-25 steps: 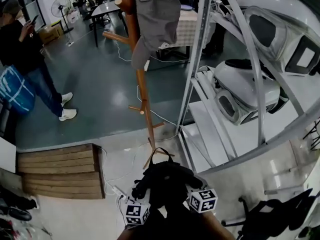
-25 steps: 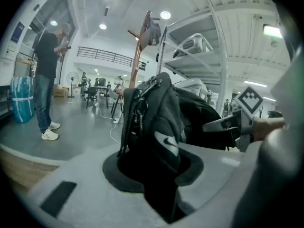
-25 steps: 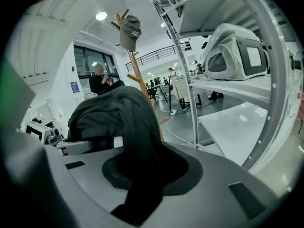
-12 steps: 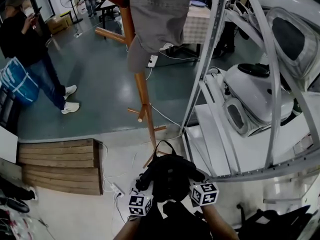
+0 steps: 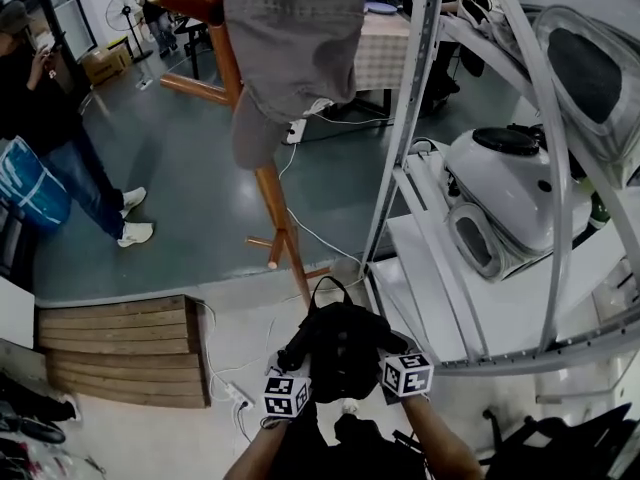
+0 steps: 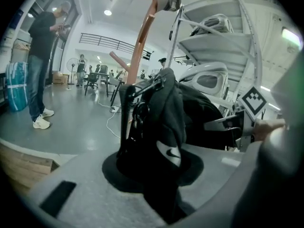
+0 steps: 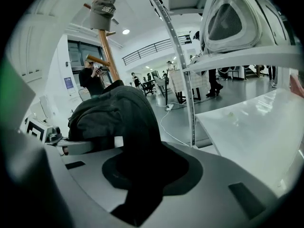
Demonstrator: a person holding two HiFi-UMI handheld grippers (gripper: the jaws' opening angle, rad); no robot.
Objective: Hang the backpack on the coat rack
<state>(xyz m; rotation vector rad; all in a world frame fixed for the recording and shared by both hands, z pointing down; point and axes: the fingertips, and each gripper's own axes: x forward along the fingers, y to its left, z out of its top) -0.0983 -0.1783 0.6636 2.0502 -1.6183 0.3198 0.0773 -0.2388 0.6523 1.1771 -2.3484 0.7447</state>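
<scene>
A black backpack (image 5: 340,340) hangs low in front of me, held from both sides. My left gripper (image 5: 303,365) is shut on its left side, where a strap with a white logo (image 6: 173,152) runs down between the jaws. My right gripper (image 5: 386,354) is shut on dark backpack fabric (image 7: 124,127) on the other side. The wooden coat rack (image 5: 268,183) stands just beyond the backpack, its pole rising to the top left. A grey cap (image 5: 290,38) hangs on its upper pegs. The rack's foot (image 5: 300,286) is close behind the bag's top loop.
A white metal shelf frame (image 5: 398,158) with white robot shells (image 5: 510,193) stands at the right, close to the rack. A wooden step (image 5: 120,346) lies at the left, with cables (image 5: 230,368) on the floor. A person (image 5: 40,108) with a blue bag (image 5: 25,183) stands at the far left.
Both grippers have carried the backpack forward, nearer the rack. The rack's pole and the grey cap now loom larger and sit further left in the head view.
</scene>
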